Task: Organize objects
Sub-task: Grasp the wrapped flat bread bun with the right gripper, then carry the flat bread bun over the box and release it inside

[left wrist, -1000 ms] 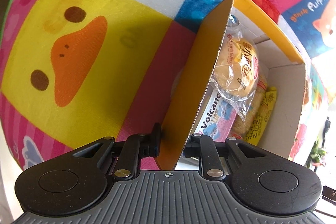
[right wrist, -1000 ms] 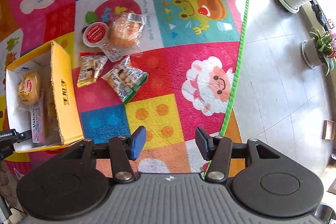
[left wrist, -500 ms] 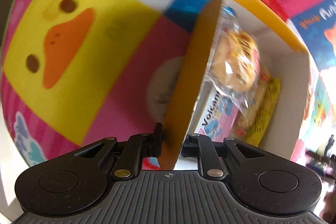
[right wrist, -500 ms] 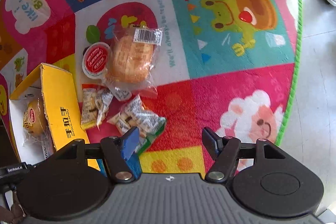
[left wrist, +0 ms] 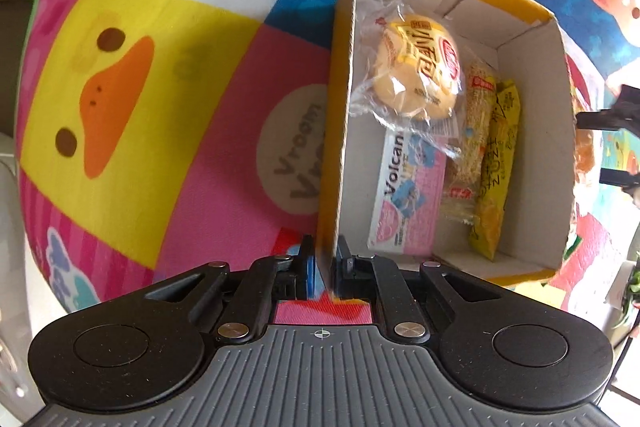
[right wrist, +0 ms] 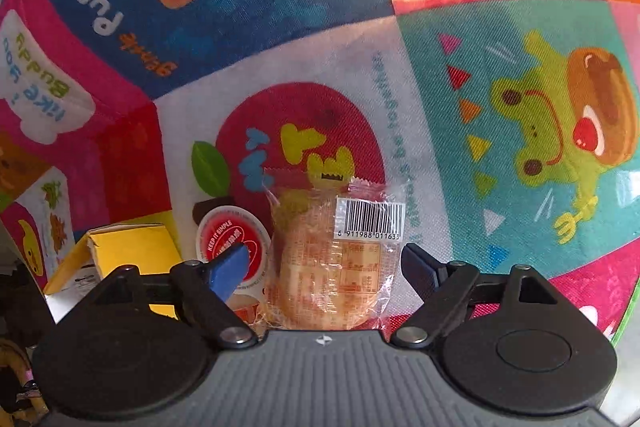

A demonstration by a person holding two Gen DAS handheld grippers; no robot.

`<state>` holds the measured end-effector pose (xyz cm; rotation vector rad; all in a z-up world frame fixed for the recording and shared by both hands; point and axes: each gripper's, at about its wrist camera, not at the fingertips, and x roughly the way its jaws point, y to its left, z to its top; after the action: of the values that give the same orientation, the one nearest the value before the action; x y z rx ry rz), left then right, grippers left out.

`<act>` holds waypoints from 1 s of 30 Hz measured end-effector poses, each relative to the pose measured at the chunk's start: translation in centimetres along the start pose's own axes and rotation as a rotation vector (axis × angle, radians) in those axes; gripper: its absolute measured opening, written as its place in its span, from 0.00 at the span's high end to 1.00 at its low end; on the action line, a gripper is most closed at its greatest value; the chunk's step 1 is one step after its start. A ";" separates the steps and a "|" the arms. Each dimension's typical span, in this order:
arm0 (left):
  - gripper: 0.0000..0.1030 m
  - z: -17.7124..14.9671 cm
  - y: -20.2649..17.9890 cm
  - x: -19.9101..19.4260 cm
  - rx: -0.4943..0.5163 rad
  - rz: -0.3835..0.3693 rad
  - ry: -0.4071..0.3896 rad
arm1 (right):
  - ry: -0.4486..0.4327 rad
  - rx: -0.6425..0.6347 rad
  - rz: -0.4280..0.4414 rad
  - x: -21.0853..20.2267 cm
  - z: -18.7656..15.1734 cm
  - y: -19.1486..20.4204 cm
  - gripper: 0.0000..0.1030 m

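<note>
Your left gripper (left wrist: 325, 263) pinches the box (left wrist: 340, 131) wall, snacks inside. Your right gripper (right wrist: 322, 263) gapes wide around the wrapped bun (right wrist: 332, 267) on the mat (right wrist: 500, 87), near the box corner.

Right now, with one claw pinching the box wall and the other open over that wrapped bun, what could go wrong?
1. The right claw straddles the wrapped bun, but the red-lidded cup sits right beside its left finger; closing may nudge or catch it.
2. The left claw grips only the yellow box by one thin wall; a tug could bend it or tip the snacks out.
</note>
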<state>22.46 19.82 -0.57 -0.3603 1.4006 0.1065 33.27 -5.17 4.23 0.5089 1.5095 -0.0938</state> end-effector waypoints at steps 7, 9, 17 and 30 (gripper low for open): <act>0.90 -0.8 -0.8 -0.4 0.044 0.012 0.003 | -0.002 -0.086 -0.028 -0.9 -1.8 0.3 0.44; 0.90 0.0 -1.2 0.2 0.073 0.026 0.007 | -0.024 -0.103 -0.017 -2.4 -2.9 -0.1 0.45; 0.92 1.1 -1.8 0.1 0.244 0.020 -0.007 | 0.026 -0.058 0.054 -8.1 -13.8 -3.5 0.45; 0.89 1.5 -0.8 -0.5 0.374 -0.046 -0.021 | 0.030 0.059 0.171 -16.8 -26.9 -0.4 0.45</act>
<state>24.04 19.62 0.28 -0.0793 1.3572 -0.1873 6.88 0.32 20.93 0.6869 1.4895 0.0023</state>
